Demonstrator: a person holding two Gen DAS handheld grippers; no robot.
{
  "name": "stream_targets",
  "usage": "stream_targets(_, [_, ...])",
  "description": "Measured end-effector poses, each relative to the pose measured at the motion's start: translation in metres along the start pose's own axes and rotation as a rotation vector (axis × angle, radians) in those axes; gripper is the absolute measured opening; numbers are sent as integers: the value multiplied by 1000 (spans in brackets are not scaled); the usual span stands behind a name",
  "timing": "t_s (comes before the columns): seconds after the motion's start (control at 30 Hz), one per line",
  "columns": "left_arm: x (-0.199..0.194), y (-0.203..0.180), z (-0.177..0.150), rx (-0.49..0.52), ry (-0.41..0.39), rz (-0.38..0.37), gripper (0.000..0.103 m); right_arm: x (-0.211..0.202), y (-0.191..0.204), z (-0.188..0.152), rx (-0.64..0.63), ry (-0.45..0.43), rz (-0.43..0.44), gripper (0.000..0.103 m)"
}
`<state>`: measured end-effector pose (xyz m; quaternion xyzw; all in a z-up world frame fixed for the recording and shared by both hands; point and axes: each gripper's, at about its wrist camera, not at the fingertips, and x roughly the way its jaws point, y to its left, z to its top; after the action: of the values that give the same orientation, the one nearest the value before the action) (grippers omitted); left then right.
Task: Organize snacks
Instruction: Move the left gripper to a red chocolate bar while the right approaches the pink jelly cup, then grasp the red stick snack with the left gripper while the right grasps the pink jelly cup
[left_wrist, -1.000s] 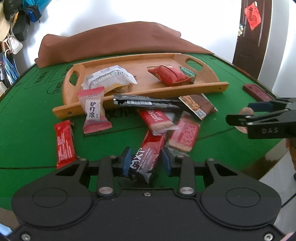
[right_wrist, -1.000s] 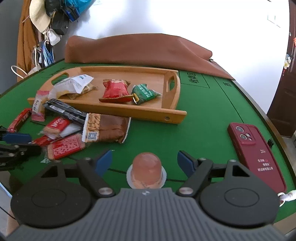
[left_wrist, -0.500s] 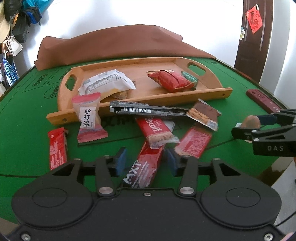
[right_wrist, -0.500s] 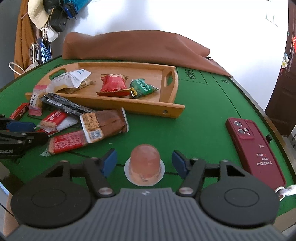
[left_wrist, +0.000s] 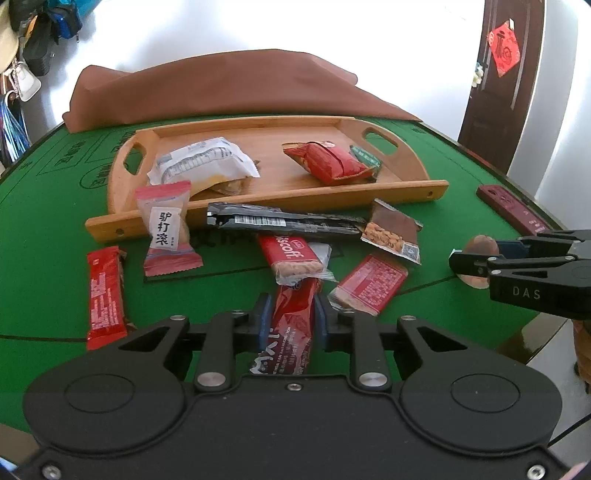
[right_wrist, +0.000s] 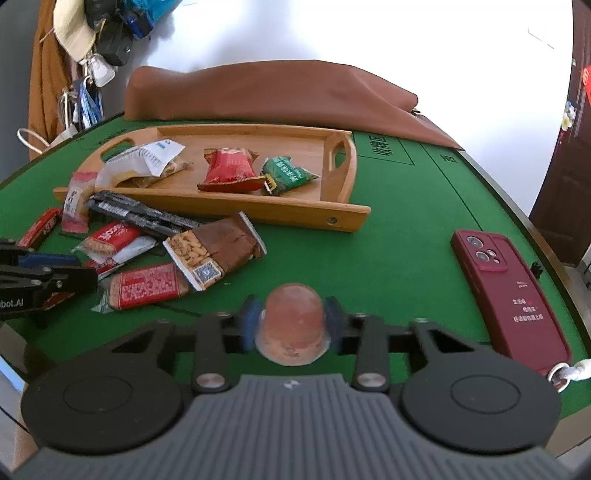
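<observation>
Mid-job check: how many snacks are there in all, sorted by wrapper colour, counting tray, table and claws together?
Red wrappers: 5
White wrapper: 1
Green wrapper: 1
Pink wrapper: 1
Black wrapper: 1
Brown wrapper: 1
Jelly cup: 1
Total: 11

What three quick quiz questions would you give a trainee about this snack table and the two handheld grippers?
1. True or false: the jelly cup sits between the right gripper fingers.
2. How many snacks lie in the wooden tray? A) one B) three C) five
3. Fill in: the left gripper is closing on a red ____.

Key:
1. True; the jaws are closing, pads at its sides.
2. B: white packet, red packet, green packet.
3. Snack bar.
</observation>
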<state>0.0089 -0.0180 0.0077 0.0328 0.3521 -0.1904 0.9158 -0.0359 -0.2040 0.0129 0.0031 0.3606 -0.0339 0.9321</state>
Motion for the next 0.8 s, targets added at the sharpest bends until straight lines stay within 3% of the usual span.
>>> stream_targets(0.47, [-16, -13, 11, 16, -63, -50, 16, 4, 1, 13, 27, -11, 22, 38])
stream_targets(0.7, [-5, -13, 1, 26, -30, -31, 17, 7, 3, 12, 20, -5, 23, 38])
stream_targets(0.77, [-5, -14, 0, 27, -37, -20, 24, 7, 4, 11, 18, -2, 22, 38])
stream_targets(0.8, [-4, -14, -1, 33, -36, -6, 40, 7, 4, 10, 17, -2, 21, 38])
